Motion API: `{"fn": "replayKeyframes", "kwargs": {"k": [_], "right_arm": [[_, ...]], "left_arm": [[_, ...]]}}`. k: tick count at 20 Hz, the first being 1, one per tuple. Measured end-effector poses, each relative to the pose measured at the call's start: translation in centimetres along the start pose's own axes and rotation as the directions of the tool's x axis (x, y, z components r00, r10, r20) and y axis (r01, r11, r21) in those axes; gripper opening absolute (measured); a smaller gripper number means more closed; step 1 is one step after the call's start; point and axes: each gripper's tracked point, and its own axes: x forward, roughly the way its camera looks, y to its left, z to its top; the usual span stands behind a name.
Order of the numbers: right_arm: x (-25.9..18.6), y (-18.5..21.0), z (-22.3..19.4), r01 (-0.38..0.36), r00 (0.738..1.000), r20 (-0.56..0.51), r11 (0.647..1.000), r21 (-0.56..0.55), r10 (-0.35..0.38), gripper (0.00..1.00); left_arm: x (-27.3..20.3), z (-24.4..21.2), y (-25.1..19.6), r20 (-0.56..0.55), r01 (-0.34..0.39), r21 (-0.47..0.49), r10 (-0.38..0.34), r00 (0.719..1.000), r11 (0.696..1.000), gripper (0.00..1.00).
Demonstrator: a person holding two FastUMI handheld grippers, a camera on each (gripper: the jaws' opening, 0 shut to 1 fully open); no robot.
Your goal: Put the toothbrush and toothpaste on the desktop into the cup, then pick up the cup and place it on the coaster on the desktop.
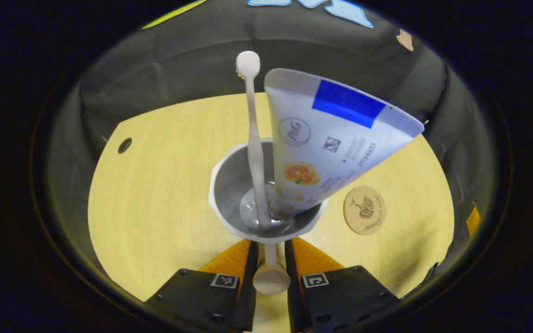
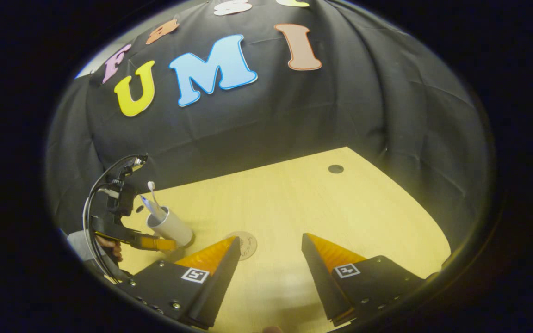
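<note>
White cup [image 1: 266, 208], holding toothbrush [image 1: 253, 138] and toothpaste [image 1: 326, 138], clamped by its handle in left gripper [image 1: 270, 259], apparently lifted for the coaster [image 1: 364, 210] at three o'clock; right gripper [image 2: 270, 259] spread, idle.

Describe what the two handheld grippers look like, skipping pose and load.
Each gripper has two wedge-shaped fingers on black bolted bodies, each bearing a small square black-and-white marker. In the right gripper view, the right gripper shows this up close; the left gripper, farther off, carries black looping cables and a top-mounted module.
</note>
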Motion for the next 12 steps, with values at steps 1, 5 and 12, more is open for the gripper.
{"fn": "replayKeyframes", "kwargs": {"k": [1,5,12], "right_arm": [[0.0,-0.1,0.1,-0.001,1.000,0.003,1.000,0.000,0.001,0.83],[-0.5,-0.4,0.8,0.004,1.000,0.022,1.000,0.003,-0.004,0.83],[-1.4,-2.3,1.3,0.026,0.999,0.045,1.000,0.006,-0.027,0.82]], "left_arm": [[-0.7,0.5,-0.8,0.002,0.011,0.014,-0.011,1.000,1.000,0.36],[-3.4,2.6,-4.3,0.005,0.059,0.059,-0.059,0.998,0.997,0.36],[-3.2,3.1,-11.3,-0.019,0.126,0.118,-0.124,0.992,0.985,0.36]]}}
